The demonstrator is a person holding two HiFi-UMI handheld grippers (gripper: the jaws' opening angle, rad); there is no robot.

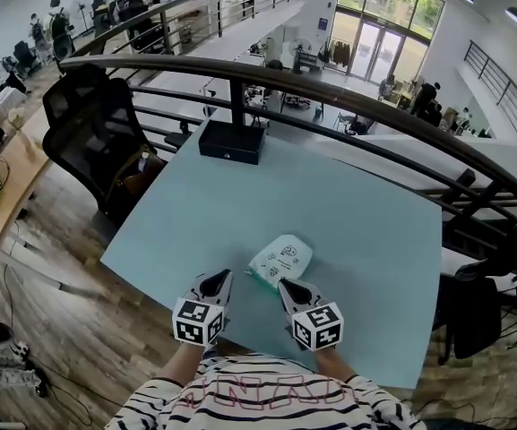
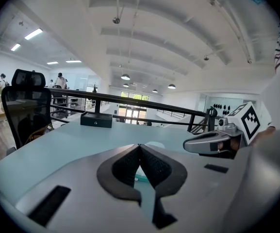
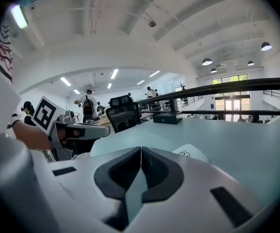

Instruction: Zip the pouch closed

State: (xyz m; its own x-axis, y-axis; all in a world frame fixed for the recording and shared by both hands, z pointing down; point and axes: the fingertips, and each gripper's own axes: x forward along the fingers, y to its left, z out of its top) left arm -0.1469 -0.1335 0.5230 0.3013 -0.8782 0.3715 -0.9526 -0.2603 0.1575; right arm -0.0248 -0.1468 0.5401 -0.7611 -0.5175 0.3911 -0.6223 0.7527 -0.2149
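The pouch (image 1: pixel 281 260) lies flat on the pale blue-green table (image 1: pixel 348 195), near the edge where the person stands. It is a small white rounded case with a teal strip along its near-left side. In the head view its long axis runs from lower left to upper right, with the teal edge turned toward the person. There is a small dark printed figure on its top face (too fine to read as words). No view shows clearly whether the zip is drawn.

The left gripper (image 1: pixel 223 276) has its tips just left of the pouch, and the right gripper (image 1: pixel 285 284) has its tips at the pouch's near corner; whether either touches it cannot be made out. Each carries a cube of black-and-white square markers (patterns, not lettering).

The left gripper view shows that gripper's pads (image 2: pixel 130 165) pressed together with nothing between them. A pale sliver of the pouch (image 2: pixel 154 143) shows just past the tips and the right gripper (image 2: pixel 210 142) sits off to the right. The right gripper view shows its pads (image 3: pixel 154 166) likewise closed and empty. Only here does the printed corner of the pouch (image 3: pixel 190 153) show from low down, right of the tips, with the left gripper (image 3: pixel 79 130) at the left.

Farther off, a black box (image 1: pixel 231 141) sits at the table's far edge under a dark railing (image 1: pixel 348 97), and a black office chair (image 1: pixel 92 133) stands to the left. The head view alone shows the person's striped top (image 1: pixel 258 406) (its red lettering is unreadable).
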